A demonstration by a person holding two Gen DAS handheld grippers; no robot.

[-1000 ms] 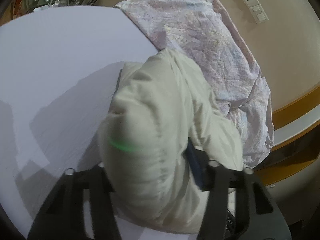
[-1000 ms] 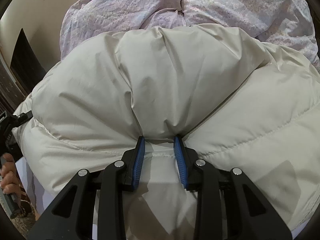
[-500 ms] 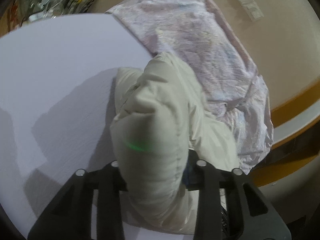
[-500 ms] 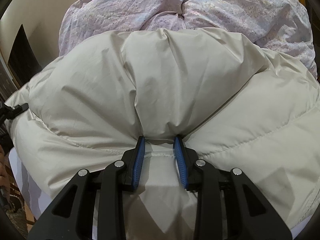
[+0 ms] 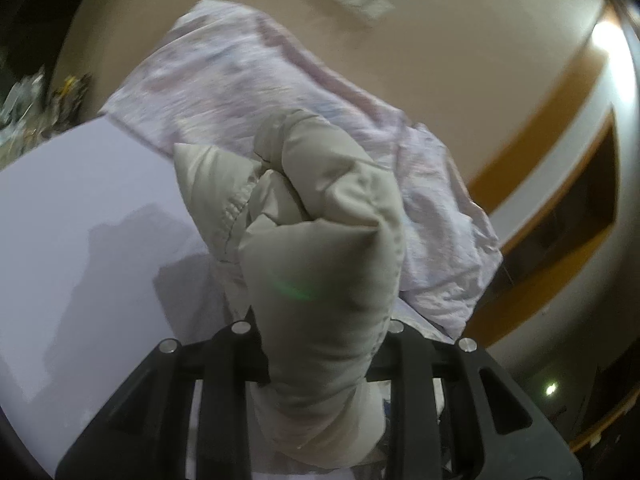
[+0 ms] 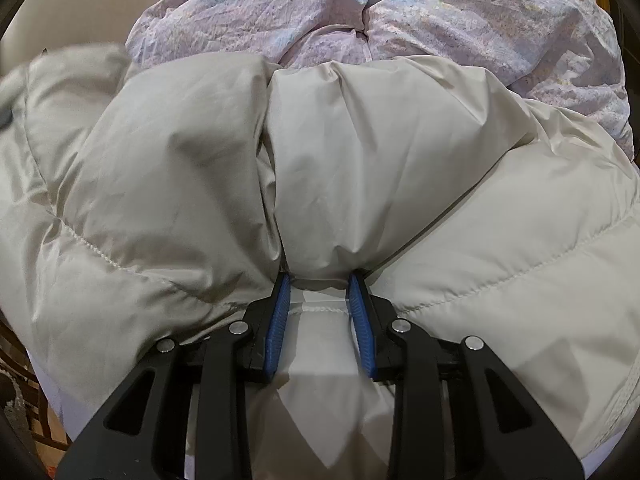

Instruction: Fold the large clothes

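- Left wrist view: left tongs (image 5: 320, 344) clamped on a thick bunched roll of the cream puffer jacket (image 5: 320, 248), raised off the white bed sheet (image 5: 80, 220), probably to carry that end over as a fold; lilac floral duvet (image 5: 280, 92) lies at 12 o'clock
- Right wrist view: right tongs (image 6: 320, 312) pinch a quilted seam of the puffer jacket (image 6: 360, 160) between blue pads (image 6: 276, 320), pinning it low as an anchor; jacket fills the frame, duvet (image 6: 440, 20) beyond at 12 o'clock
- Compared with a second ago, the left view has swung up toward the wall and the roll is tighter; the right grip is unchanged, while the jacket's 9 o'clock edge has risen
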